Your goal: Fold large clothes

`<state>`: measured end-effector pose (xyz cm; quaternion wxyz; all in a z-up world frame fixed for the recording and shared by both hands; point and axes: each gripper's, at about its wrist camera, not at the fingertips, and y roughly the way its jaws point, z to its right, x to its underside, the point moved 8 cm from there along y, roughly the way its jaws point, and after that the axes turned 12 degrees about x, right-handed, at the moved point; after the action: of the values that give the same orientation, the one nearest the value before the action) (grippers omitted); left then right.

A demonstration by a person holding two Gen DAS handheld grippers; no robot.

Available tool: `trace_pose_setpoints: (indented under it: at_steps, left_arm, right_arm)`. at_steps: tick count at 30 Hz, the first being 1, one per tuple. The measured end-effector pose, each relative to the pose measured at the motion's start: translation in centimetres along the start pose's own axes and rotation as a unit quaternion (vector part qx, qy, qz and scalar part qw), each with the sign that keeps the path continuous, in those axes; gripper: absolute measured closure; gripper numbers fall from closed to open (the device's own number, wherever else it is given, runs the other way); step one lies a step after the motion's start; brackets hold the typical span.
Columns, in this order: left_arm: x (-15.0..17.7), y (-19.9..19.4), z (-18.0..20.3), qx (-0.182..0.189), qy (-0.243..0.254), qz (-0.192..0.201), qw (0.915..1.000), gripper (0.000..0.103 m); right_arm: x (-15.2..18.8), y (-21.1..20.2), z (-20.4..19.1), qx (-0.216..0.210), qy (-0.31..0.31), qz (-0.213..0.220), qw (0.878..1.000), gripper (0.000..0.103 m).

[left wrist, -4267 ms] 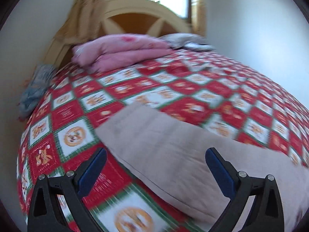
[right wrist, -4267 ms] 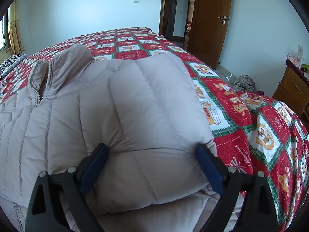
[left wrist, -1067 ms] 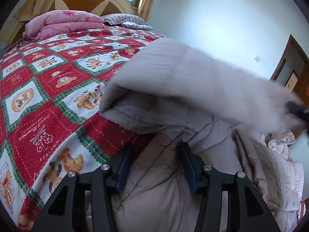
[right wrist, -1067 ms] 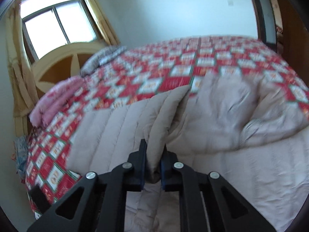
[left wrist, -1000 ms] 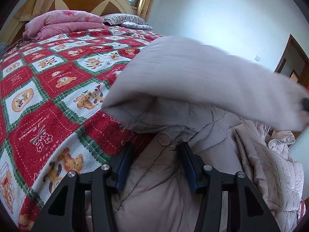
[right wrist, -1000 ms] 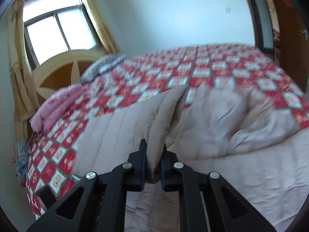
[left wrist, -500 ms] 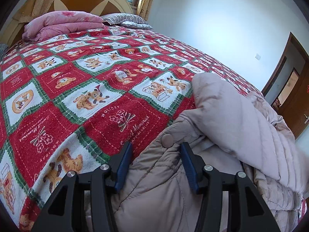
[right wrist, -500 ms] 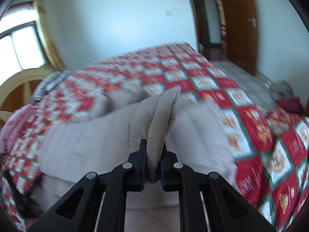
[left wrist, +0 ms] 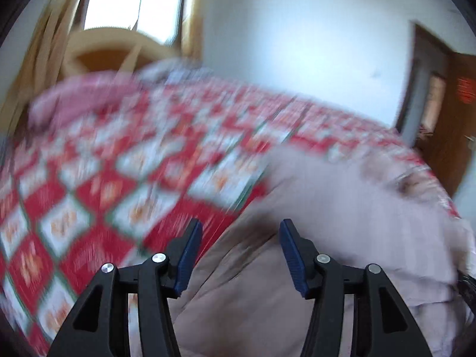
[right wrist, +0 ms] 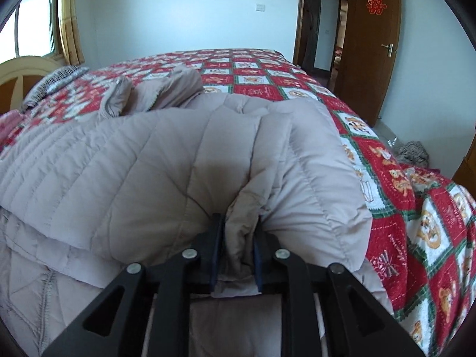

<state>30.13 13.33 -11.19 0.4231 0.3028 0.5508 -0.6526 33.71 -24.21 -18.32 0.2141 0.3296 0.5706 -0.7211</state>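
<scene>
Bedroom, red patchwork quilt (right wrist: 401,196) over bed. Beige padded coat (right wrist: 166,160) lies across quilt, one panel folded over. Right gripper (right wrist: 236,247) jaws opening, coat edge bunched between pads, directly ahead. Left gripper (left wrist: 238,255) jaws opening, nothing between, coat below and right.

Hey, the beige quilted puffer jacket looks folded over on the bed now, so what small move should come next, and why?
Probably finish opening the right gripper and draw it back. Its jaws are opening, yet a bunched fold of the beige quilted puffer jacket sits between them, with the panel already laid over. The left gripper is opening too, nothing between its fingers.
</scene>
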Motion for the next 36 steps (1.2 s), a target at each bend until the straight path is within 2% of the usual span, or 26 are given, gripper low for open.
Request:
trace_pose_setpoints:
  at_steps: [2, 5, 7, 8, 10, 12, 13, 15, 16, 18, 19, 20, 21, 23, 28, 29, 32, 35, 36]
  left_arm:
    - [-2.3, -0.2, 2.4, 0.017, 0.030, 0.012, 0.9993, 0.029]
    - [-4.8, 1.9, 4.2, 0.022, 0.042, -0.004, 0.9989, 0.028]
    - [-5.8, 3.7, 4.3, 0.012, 0.044, -0.011, 0.9989, 0.028]
    - [-5.8, 4.4, 4.2, 0.001, 0.048, -0.015, 0.9987, 0.028]
    - [-5.5, 6.3, 3.6, -0.024, 0.061, -0.031, 0.9974, 0.028]
    - [-4.6, 7.9, 2.8, -0.041, 0.064, -0.050, 0.9959, 0.028]
    - [-3.6, 8.9, 1.9, -0.055, 0.062, -0.067, 0.9943, 0.028]
    - [-2.1, 9.7, 0.8, -0.079, 0.059, -0.088, 0.9913, 0.028]
    - [-1.0, 10.2, 0.0, -0.086, 0.055, -0.095, 0.9902, 0.028]
    - [0.7, 11.3, -1.6, -0.092, 0.033, -0.118, 0.9882, 0.025]
    - [1.1, 11.7, -2.3, -0.083, 0.012, -0.131, 0.9878, 0.023]
    - [1.3, 11.9, -3.0, -0.077, -0.010, -0.138, 0.9874, 0.015]
    - [1.5, 12.0, -3.4, -0.078, -0.021, -0.141, 0.9867, 0.010]
    - [2.0, 12.5, -3.8, -0.078, -0.034, -0.151, 0.9848, 0.009]
    - [2.0, 12.4, -3.0, -0.108, -0.002, -0.147, 0.9833, 0.007]
    - [2.0, 12.3, -2.9, -0.107, -0.003, -0.143, 0.9839, 0.007]
    - [1.7, 12.3, -3.4, -0.103, -0.010, -0.138, 0.9851, 0.007]
    - [1.6, 12.1, -3.1, -0.107, -0.002, -0.132, 0.9854, 0.007]
    - [1.6, 12.0, -3.0, -0.106, 0.000, -0.130, 0.9858, 0.007]
  right_arm:
    - [0.2, -0.1, -0.1, -0.010, -0.004, 0.003, 1.000, 0.079]
    - [-0.3, -1.4, -0.7, -0.048, 0.005, 0.008, 0.999, 0.078]
    - [-1.7, -3.1, -0.1, -0.066, 0.034, 0.026, 0.997, 0.065]
    - [-2.3, -3.6, 0.2, -0.065, 0.044, 0.035, 0.996, 0.050]
    - [-3.8, -5.1, 1.2, -0.055, 0.067, 0.067, 0.994, 0.040]
    - [-4.9, -5.6, 1.1, -0.058, 0.063, 0.083, 0.993, 0.040]
    - [-5.2, -5.2, 0.6, -0.061, 0.050, 0.079, 0.994, 0.043]
    - [-5.1, -3.7, -0.5, -0.062, 0.026, 0.059, 0.996, 0.070]
    - [-4.8, -2.8, -1.0, -0.068, 0.022, 0.044, 0.996, 0.073]
    - [-3.7, -0.4, -1.6, -0.082, 0.025, 0.003, 0.996, 0.074]
    - [-2.5, 1.4, -2.1, -0.090, 0.027, -0.027, 0.995, 0.074]
    - [-1.6, 2.4, -2.4, -0.093, 0.024, -0.037, 0.995, 0.074]
    - [-1.2, 2.8, -2.6, -0.096, 0.024, -0.031, 0.995, 0.074]
    - [-1.4, 2.7, -2.5, -0.097, 0.026, -0.033, 0.994, 0.074]
    - [-1.7, 2.3, -2.4, -0.096, 0.020, -0.040, 0.994, 0.073]
    - [-2.0, 2.1, -2.4, -0.099, 0.024, -0.045, 0.994, 0.070]
    - [-4.4, 1.5, -2.0, -0.130, 0.070, -0.046, 0.988, 0.052]
    - [-8.7, 1.1, -2.2, -0.156, 0.114, -0.029, 0.981, 0.034]
    - [-9.9, 1.3, -2.4, -0.157, 0.121, -0.024, 0.980, 0.034]
